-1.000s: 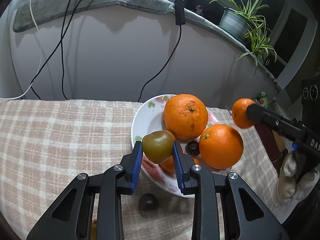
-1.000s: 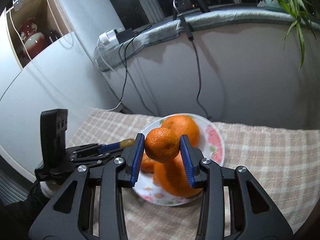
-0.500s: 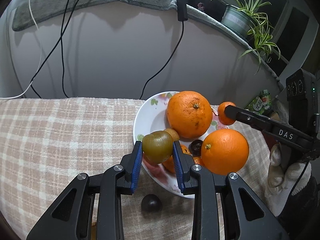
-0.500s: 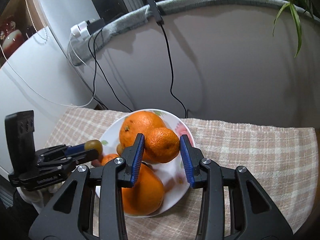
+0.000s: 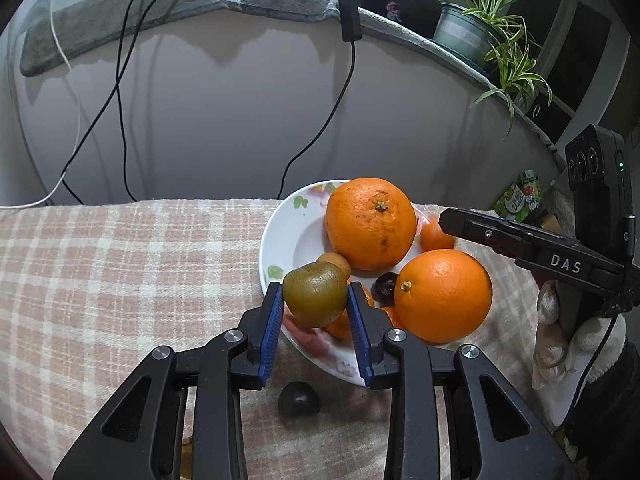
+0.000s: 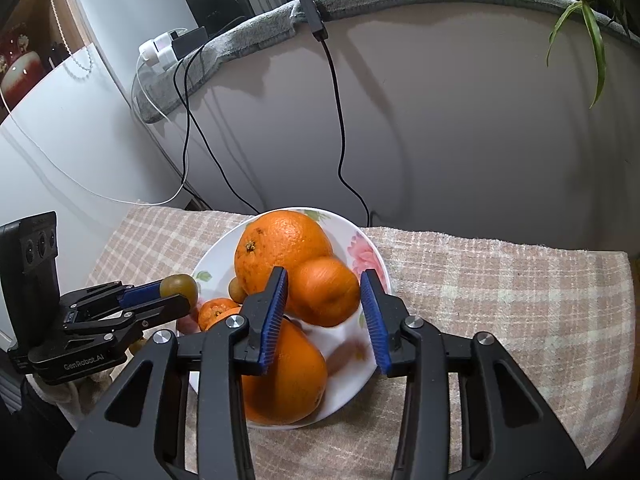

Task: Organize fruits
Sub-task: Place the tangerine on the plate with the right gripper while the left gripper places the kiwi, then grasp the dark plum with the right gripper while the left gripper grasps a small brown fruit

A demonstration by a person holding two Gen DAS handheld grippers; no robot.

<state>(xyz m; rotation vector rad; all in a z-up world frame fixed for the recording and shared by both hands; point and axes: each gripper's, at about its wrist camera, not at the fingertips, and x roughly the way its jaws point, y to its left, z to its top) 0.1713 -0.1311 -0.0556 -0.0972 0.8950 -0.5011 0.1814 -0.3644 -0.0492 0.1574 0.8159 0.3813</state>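
A white flowered plate on the checked cloth holds two large oranges, smaller orange fruits and a dark fruit. My left gripper is shut on a green-brown kiwi above the plate's near rim. My right gripper is open over the plate; a small mandarin lies blurred between its spread jaws, beside the far large orange.
A dark round fruit lies on the cloth in front of the plate. A curved grey wall with hanging cables stands behind. A potted plant sits on the ledge. The cloth's right edge is near.
My right gripper moved down over the plate and opened, letting go of the small mandarin there. My left gripper stays shut on the kiwi, barely moved.
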